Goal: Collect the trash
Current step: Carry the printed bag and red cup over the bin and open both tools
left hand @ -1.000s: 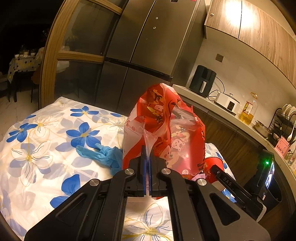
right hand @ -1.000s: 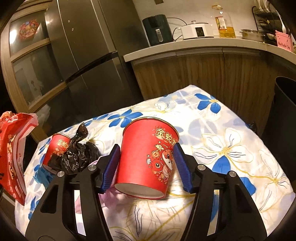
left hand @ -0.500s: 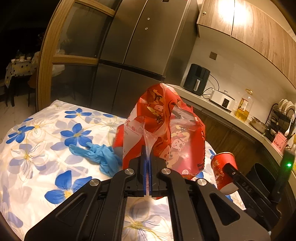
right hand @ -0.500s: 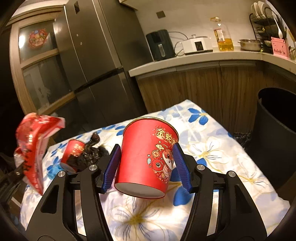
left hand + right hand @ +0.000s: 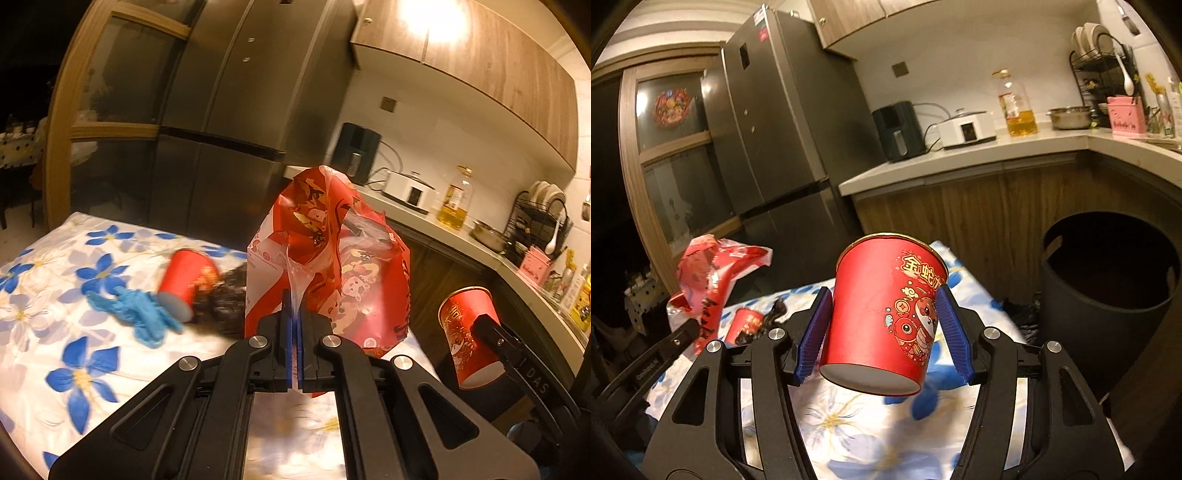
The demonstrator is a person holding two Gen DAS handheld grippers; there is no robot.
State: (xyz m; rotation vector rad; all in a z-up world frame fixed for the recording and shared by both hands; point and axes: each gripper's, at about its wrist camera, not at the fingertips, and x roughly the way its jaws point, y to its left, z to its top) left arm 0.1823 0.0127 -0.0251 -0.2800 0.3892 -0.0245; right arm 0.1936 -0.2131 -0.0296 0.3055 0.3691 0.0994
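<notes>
While both jaws pinch a red bag (image 5: pixel 328 266) and red cup (image 5: pixel 882 317), floral tablecloth (image 5: pixel 55 295) fronts a steel fridge (image 5: pixel 236 122).

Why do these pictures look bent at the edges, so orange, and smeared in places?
Left wrist view: the wide lens bows the wooden door frame; a ceiling lamp glares on the wooden wall cupboard; the crumpled blue glove and tipped red paper cup are motion-smeared. Right wrist view: the grey refrigerator leans, and warm light tints everything orange.
</notes>
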